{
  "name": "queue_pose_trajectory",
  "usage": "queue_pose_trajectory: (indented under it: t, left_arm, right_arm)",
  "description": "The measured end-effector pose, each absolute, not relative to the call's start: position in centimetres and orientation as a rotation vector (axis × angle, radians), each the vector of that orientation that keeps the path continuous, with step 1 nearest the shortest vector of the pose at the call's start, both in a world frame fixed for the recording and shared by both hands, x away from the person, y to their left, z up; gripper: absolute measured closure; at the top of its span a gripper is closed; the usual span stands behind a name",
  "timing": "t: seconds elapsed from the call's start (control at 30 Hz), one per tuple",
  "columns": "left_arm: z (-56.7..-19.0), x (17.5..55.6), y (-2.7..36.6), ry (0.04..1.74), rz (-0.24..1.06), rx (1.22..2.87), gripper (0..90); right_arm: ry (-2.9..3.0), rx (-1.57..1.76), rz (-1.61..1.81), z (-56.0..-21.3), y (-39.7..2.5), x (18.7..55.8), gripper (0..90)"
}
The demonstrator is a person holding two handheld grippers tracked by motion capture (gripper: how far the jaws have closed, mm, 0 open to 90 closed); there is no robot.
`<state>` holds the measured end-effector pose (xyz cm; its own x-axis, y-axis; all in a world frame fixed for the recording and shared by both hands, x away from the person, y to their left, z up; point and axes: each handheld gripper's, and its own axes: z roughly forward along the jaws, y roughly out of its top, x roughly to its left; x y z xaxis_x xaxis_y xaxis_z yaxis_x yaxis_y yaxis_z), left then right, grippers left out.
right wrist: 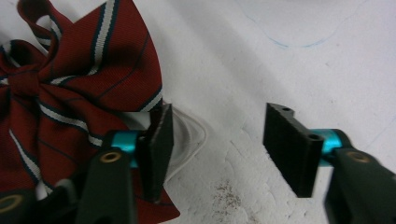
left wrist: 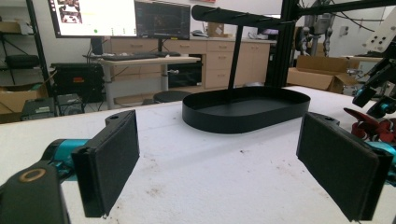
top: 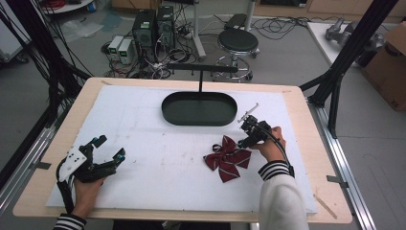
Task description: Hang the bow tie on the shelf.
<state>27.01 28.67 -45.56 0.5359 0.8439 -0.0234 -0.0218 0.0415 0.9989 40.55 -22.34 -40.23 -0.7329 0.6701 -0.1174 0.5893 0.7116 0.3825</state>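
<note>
So the red striped bow tie (top: 227, 158) lies flat on the white surface (top: 158, 158), just in front of the black oval tray (top: 198, 108) and a bit to its right. The right hand-held gripper (top: 249, 130) sits right at the bow's right edge, jaws spread wide, nothing between them; in the right gripper view one jaw sits over the bow's (right wrist: 70, 93) edge next to a thin white loop (right wrist: 194, 135), the other over bare surface. The left hand-held gripper (top: 109, 146) is well left of the tray, near the surface's front-left corner, also wide open and empty. Lots of free room between it and the bow.
</note>
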Motion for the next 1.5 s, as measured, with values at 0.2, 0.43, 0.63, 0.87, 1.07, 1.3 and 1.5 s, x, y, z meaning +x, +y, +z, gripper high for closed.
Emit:
queue_pose_trajectory:
  t: [0.2,0.43,0.63,0.87,1.07,1.3,1.5]
  left_arm:
    - [-45.56,27.01,28.67,0.779,0.777,1.377,13.6]
    - [-45.56,27.01,28.67,0.779,0.777,1.375,13.6]
    - [-45.57,27.01,28.68,0.780,0.777,1.375,13.6]
    - [-45.57,27.01,28.68,0.780,0.777,1.374,13.5]
    - [-45.57,27.01,28.69,0.780,0.777,1.374,13.6]
    - [-45.57,27.02,28.69,0.780,0.777,1.374,13.6]
    - [-45.57,27.01,28.68,0.780,0.777,1.375,13.6]
  right_arm:
    - [2.717,0.989,0.446,-40.53,-22.12,40.53,51.7]
    - [2.730,1.026,0.436,-40.71,-22.11,40.63,57.2]
    - [2.767,1.028,0.412,-41.08,-21.91,40.74,67.9]
    - [2.794,1.029,0.416,-41.05,-21.69,40.73,81.2]
    - [2.795,1.033,0.420,-40.95,-21.54,40.79,86.8]
    - [2.772,1.054,0.459,-40.72,-21.44,40.80,87.0]
    - [2.724,1.070,0.527,-40.17,-21.51,40.77,87.3]
